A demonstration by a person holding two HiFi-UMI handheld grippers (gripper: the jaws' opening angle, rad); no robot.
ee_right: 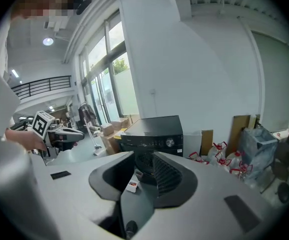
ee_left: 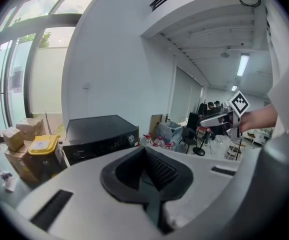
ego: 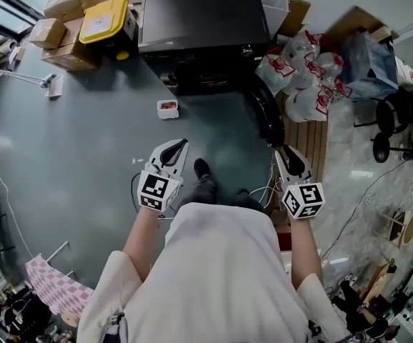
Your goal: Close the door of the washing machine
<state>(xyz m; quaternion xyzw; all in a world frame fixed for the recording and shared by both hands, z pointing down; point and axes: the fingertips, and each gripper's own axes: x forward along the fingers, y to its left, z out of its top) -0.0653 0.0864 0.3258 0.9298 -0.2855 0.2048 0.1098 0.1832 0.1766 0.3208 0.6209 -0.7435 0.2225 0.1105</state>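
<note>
The black washing machine [ego: 199, 13] stands ahead at the top of the head view, its dark round door [ego: 264, 113] swung open to the right of its front. My left gripper [ego: 176, 147] hovers over the grey floor, open and empty, well short of the machine. My right gripper [ego: 286, 156] is also open and empty, just below the door's lower end and apart from it. The left gripper view looks past its jaws [ee_left: 144, 156] to the machine [ee_left: 102, 136]. In the right gripper view [ee_right: 144, 166] the machine's front [ee_right: 154, 131] lies straight ahead.
A small white tray [ego: 168, 108] lies on the floor in front of the machine. Cardboard boxes [ego: 67, 20] and a yellow bin [ego: 105, 20] stand to its left. Red-and-white bags [ego: 303, 70], a wooden pallet [ego: 310, 138] and cables [ego: 267, 188] crowd the right.
</note>
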